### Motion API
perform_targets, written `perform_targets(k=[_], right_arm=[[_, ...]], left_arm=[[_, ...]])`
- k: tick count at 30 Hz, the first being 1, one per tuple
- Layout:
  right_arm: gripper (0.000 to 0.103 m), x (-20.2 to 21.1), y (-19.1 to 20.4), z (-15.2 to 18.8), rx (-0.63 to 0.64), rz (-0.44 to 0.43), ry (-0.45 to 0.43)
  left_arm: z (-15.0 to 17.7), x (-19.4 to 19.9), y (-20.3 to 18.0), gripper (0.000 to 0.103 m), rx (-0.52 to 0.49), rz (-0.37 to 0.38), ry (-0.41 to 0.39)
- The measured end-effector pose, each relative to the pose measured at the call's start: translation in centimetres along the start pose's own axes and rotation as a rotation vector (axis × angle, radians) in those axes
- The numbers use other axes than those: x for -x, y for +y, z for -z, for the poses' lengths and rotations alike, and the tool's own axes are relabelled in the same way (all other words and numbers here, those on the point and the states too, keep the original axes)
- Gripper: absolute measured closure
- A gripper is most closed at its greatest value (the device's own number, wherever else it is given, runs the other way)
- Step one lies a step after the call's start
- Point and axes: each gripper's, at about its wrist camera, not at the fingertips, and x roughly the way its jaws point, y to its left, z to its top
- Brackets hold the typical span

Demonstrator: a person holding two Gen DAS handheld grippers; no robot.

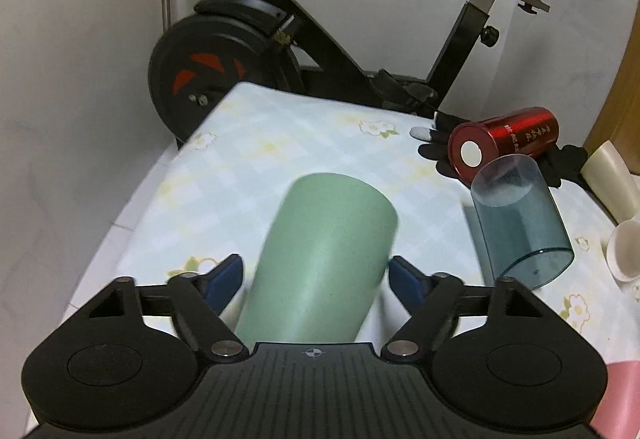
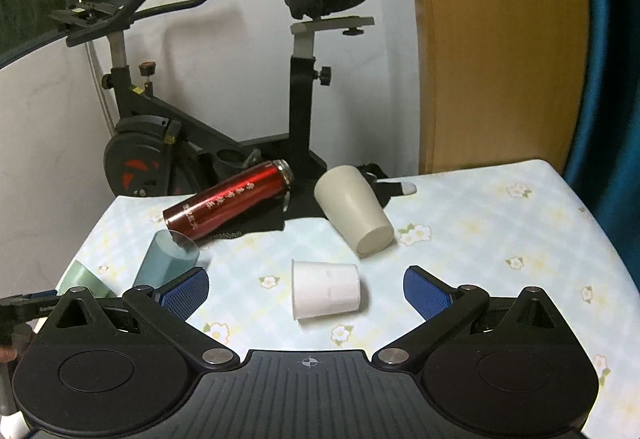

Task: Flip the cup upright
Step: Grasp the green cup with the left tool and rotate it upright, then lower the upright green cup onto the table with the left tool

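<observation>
A green cup (image 1: 324, 263) lies on its side between the blue pads of my left gripper (image 1: 316, 279), whose jaws are open; the right pad is close to the cup, the left pad stands apart. The cup's edge also shows in the right wrist view (image 2: 82, 277). My right gripper (image 2: 306, 289) is open and empty, with a small white paper cup (image 2: 326, 293) lying on its side between and just beyond its fingers. A clear blue cup (image 1: 520, 223) lies tipped beside the green one.
A red flask (image 2: 228, 207) and a cream cup (image 2: 354, 209) lie on the flowered tablecloth (image 2: 480, 239), near black gloves (image 1: 436, 149). An exercise bike (image 2: 160, 143) stands behind the table. A pink object (image 1: 620, 395) sits at the near right.
</observation>
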Motion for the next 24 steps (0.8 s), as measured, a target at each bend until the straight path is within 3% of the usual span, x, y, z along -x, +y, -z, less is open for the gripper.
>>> perform_targets(k=[10, 18, 24], right_arm=[[0.000, 0.9, -1.4, 1.0, -0.039, 0.000, 0.013], [0.000, 3.4, -3.4, 1.9, -0.081, 0.010, -0.010], [0.000, 6.1, -4.5, 2.8, -0.058, 0.012, -0.048]], left_arm=[[-0.1, 1.3, -0.1, 0.030, 0.067, 0.010, 0.006], [1.6, 8.2, -1.6, 0.031, 0.080, 0.052, -0.075], [2.9, 13.1, -5.1, 0.031, 0.067, 0.133, -0.127]])
